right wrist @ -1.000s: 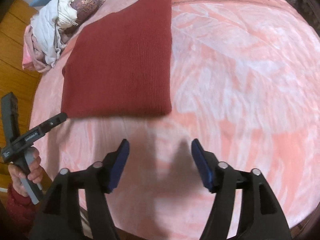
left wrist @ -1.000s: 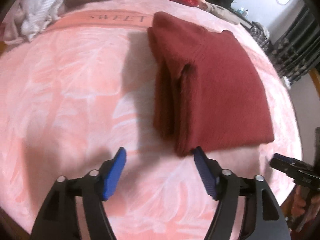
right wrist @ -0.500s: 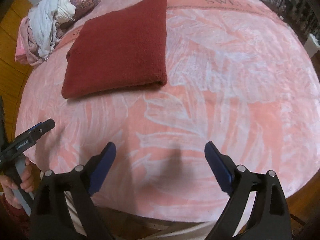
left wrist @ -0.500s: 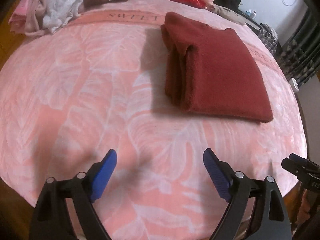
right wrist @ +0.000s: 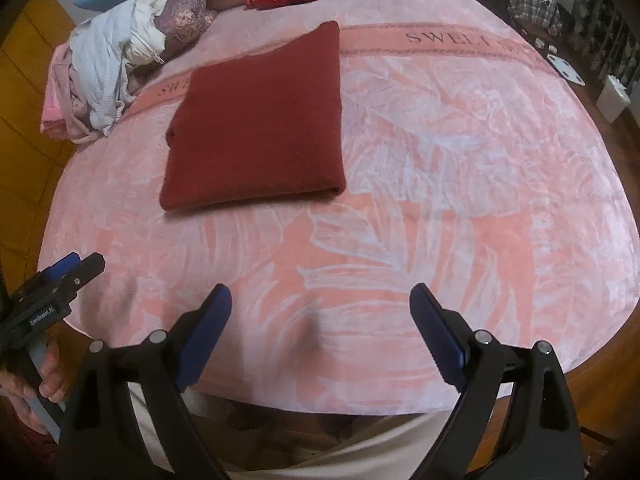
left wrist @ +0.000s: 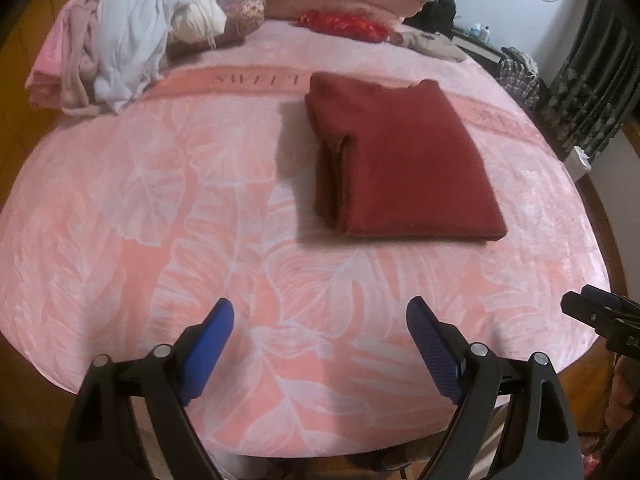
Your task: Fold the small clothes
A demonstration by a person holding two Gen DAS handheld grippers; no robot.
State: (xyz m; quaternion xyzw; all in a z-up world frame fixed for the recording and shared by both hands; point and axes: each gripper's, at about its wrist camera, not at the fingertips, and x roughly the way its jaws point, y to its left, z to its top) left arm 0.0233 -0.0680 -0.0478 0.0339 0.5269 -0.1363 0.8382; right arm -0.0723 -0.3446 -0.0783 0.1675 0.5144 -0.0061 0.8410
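So the folded red sweater (left wrist: 400, 156) sits toward the bed's (left wrist: 120, 208) far edge. Left gripper (left wrist: 320, 344) and right gripper (right wrist: 320, 332) hover near the front edge, fingers wide, holding nothing.

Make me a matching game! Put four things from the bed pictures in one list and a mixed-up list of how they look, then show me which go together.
Things:
1. sweater
2. blanket
3. pile of clothes
4. left claw

How they look:
A. open, holding nothing
B. crumpled, white and pink, at the far corner of the bed
C. dark red, folded into a neat square
D. pink with pale leaves and the word SWEET

Pairs: 1-C, 2-D, 3-B, 4-A
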